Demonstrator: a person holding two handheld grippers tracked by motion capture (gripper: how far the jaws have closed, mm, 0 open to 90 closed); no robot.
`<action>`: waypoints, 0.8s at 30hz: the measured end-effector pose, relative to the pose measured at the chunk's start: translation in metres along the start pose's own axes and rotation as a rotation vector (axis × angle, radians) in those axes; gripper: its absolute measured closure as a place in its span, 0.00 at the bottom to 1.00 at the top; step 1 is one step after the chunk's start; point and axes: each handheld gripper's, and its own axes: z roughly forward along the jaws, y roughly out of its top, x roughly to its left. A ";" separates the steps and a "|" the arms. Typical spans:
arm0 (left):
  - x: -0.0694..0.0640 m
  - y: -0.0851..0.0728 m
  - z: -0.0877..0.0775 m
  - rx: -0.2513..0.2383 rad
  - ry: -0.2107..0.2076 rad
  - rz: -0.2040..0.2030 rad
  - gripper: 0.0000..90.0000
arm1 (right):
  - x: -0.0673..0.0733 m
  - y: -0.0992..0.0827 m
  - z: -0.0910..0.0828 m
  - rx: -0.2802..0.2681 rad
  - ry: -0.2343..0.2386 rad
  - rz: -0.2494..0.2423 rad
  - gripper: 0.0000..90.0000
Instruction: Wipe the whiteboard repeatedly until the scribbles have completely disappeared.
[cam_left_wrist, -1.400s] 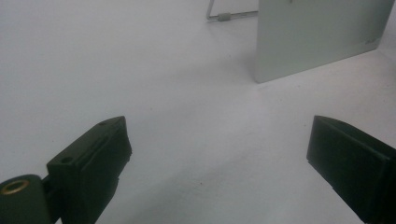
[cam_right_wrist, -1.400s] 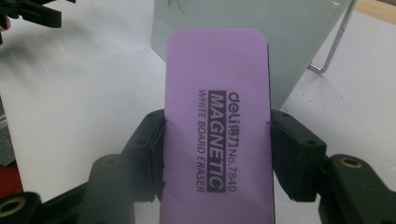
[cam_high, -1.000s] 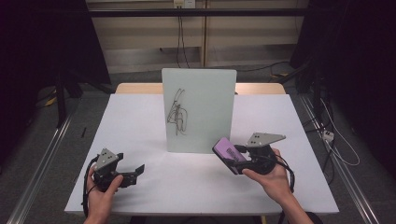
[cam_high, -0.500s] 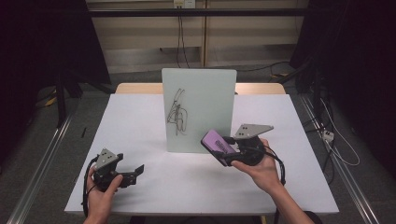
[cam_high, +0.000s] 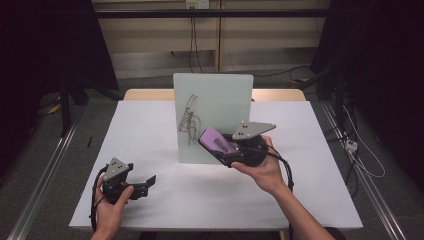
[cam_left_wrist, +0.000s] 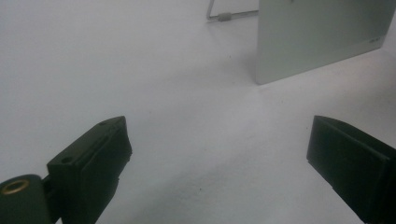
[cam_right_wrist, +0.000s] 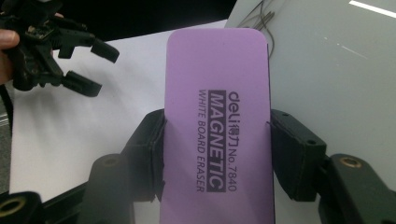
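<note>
You have the purple whiteboard eraser clamped in your right gripper at the whiteboard, its black scribble unwiped, while your left gripper rests wide open, holding nothing

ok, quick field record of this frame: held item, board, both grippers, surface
held item: purple whiteboard eraser, clamped by its long sides
board: small whiteboard standing upright mid-table, black scribble on its left part
right gripper: shut on the eraser, raised in front of the board's lower right, eraser end pointing toward the scribble
left gripper: fingers wide apart, nothing between them, low over the table at front left
surface: white table
contact eraser to board: cannot tell
</note>
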 end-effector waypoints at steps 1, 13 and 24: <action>0.000 0.000 0.000 0.001 -0.001 0.000 0.07 | -0.001 0.002 0.001 -0.004 -0.001 0.003 0.46; 0.002 0.000 -0.003 -0.013 -0.006 -0.002 0.07 | -0.007 0.030 0.015 -0.022 -0.033 -0.052 0.46; 0.001 -0.002 -0.007 -0.013 -0.010 0.007 0.07 | -0.012 0.061 0.027 -0.054 -0.052 -0.093 0.46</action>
